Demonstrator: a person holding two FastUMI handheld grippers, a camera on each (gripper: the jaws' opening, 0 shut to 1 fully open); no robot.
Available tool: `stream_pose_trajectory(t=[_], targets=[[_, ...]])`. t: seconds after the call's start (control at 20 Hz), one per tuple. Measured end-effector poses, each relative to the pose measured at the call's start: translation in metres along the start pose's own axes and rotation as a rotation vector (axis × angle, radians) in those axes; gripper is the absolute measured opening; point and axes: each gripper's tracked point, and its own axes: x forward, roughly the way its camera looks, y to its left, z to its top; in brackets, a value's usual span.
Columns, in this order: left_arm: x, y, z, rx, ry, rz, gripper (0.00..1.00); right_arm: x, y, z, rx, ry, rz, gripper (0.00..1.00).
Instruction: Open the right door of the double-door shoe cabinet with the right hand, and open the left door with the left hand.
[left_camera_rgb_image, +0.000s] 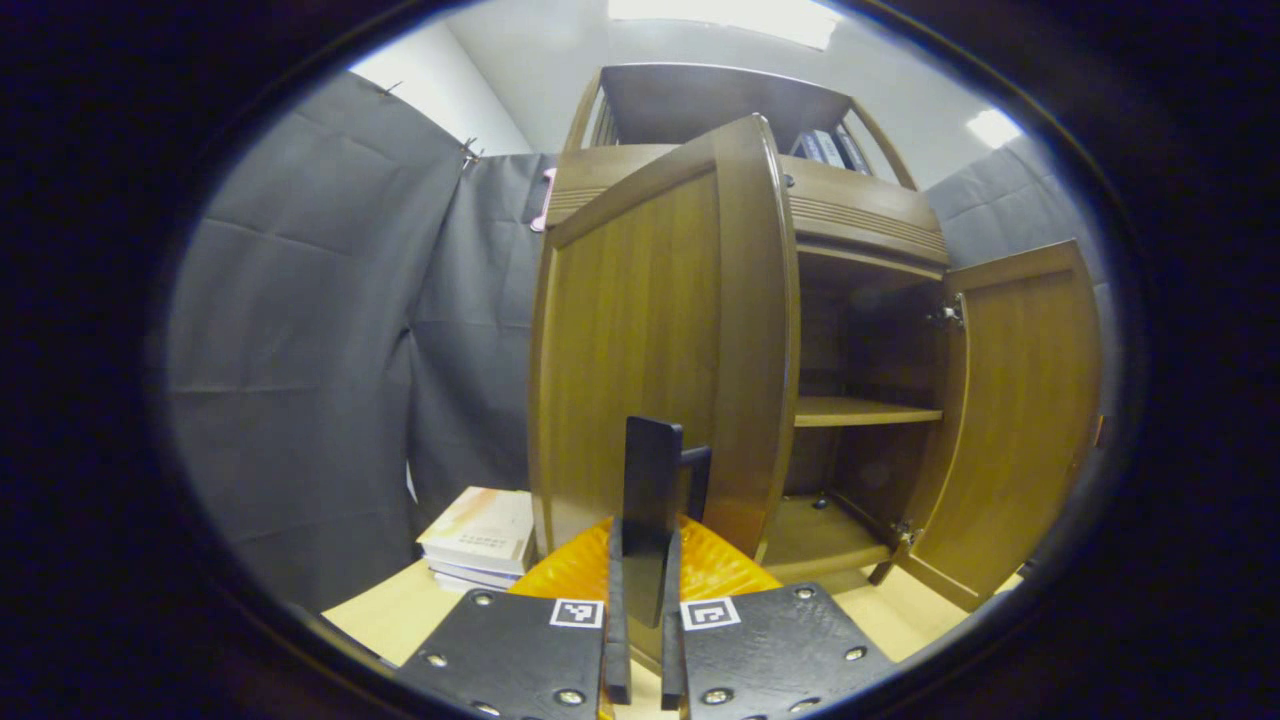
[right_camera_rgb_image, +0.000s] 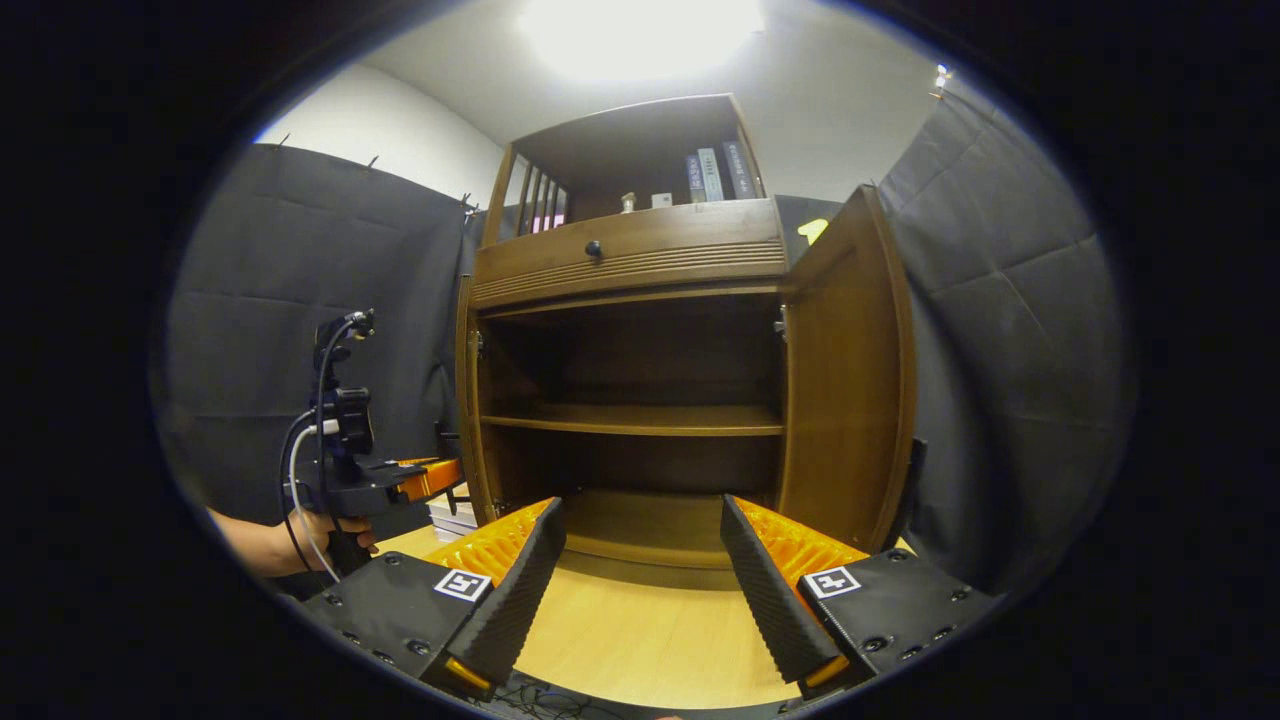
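Left gripper has its two fingers pressed together on the dark bar handle of the left door, a hold that lets the hand draw the door along its swing. That door stands ahead of the gripper and well open, its outer face towards the camera. Beyond it and to its right the shoe cabinet shows a bare shelf, with the right door swung wide on the far side.

Right gripper hangs back from the cabinet with fingers wide apart and nothing between them, judged to be done with its door, which stands open just ahead and to its right. A wooden tabletop lies below it. Off to its left, a hand holds the other gripper against the left door's edge.

From the right gripper view the left door is edge-on and nearly lost against the frame, so its angle is hard to read there. A stack of books sits left of the left gripper, partly cut off by the door. The cabinet's lower floor is dim and partly hidden behind the fingers.
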Motion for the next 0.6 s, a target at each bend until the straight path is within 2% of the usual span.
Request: stream_pose_trajectory(t=[0.3,0.6], targets=[[-0.017,0.029,0.004,-0.014,0.002,0.030,0.14,0.010,0.030,-0.004,-0.018,0.007,0.055,0.98],[-0.026,0.064,0.008,-0.009,-0.009,0.068,0.14,0.026,0.051,-0.002,-0.022,-0.005,0.075,0.98]])
